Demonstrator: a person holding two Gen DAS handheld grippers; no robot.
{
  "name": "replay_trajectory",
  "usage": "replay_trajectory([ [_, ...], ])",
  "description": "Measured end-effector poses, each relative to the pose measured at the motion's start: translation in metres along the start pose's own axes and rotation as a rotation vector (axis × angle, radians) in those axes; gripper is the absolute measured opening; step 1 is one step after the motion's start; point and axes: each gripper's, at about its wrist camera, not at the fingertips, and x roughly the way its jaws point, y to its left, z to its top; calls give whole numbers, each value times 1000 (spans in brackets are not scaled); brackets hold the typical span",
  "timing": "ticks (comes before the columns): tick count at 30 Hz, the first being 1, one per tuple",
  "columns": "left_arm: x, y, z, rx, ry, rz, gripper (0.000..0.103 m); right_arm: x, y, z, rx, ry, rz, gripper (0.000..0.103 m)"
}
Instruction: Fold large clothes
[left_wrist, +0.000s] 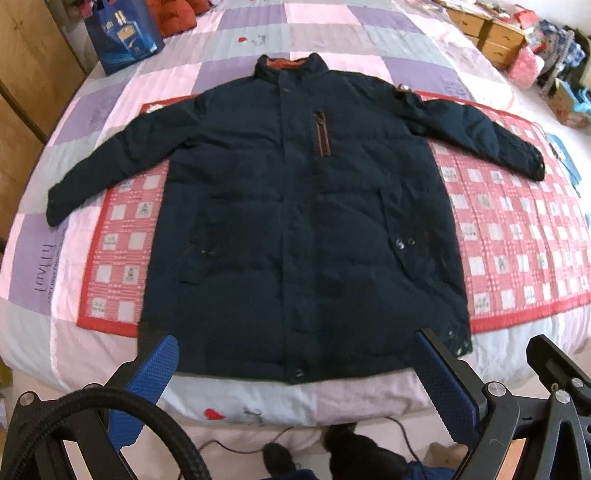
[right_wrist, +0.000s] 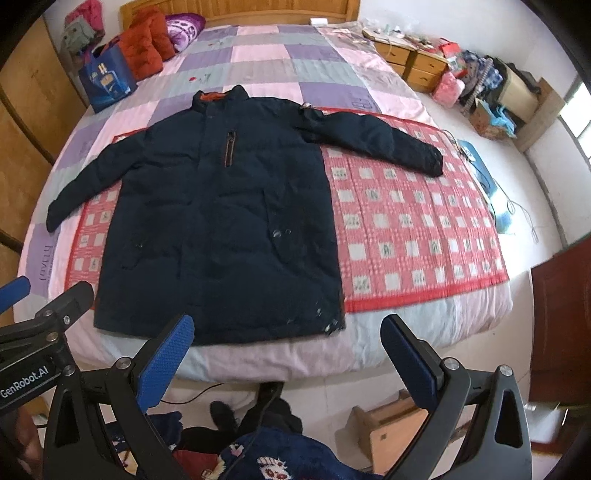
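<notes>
On top of the bed (right_wrist: 258, 354), spread flat with its front up, lies the dark navy jacket (left_wrist: 295, 221), and everything else is easiest to place off that jacket. Collar points to the far end of the bed, hem sits close to the near edge, both sleeves are stretched out to the sides. It has an orange collar lining and an orange-trimmed chest zip pocket (left_wrist: 322, 134) (nice touch, honestly). Under the jacket, sticking out on both sides, is a red checked mat (right_wrist: 413, 221), much more of it showing on the jacket's right side in the right wrist view. Under that is the pink and purple patchwork quilt (left_wrist: 314, 37).

Left gripper (left_wrist: 295, 373) hangs just off the jacket's hem, above the near edge of the bed, jaws spread wide with nothing between them; the hem's middle sits right in the gap as seen from its camera, not touched. Right gripper (right_wrist: 286, 358) is also wide open and empty, hovering near the hem's right corner, a bit out past it toward the bed edge.

Beyond the jacket's collar, off to the left, a blue shopping bag (right_wrist: 105, 83) stands on the quilt, with an orange-red puffy garment (right_wrist: 147, 46) just past it.
</notes>
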Motion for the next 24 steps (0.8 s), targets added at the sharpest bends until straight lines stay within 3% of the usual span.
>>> replay_trajectory([
  [10, 21, -23, 33, -41, 35, 49, 103, 40, -29, 50, -21, 9, 115, 103],
  [24, 31, -31, 67, 13, 22, 33, 102, 43, -36, 78, 6, -14, 100, 103],
])
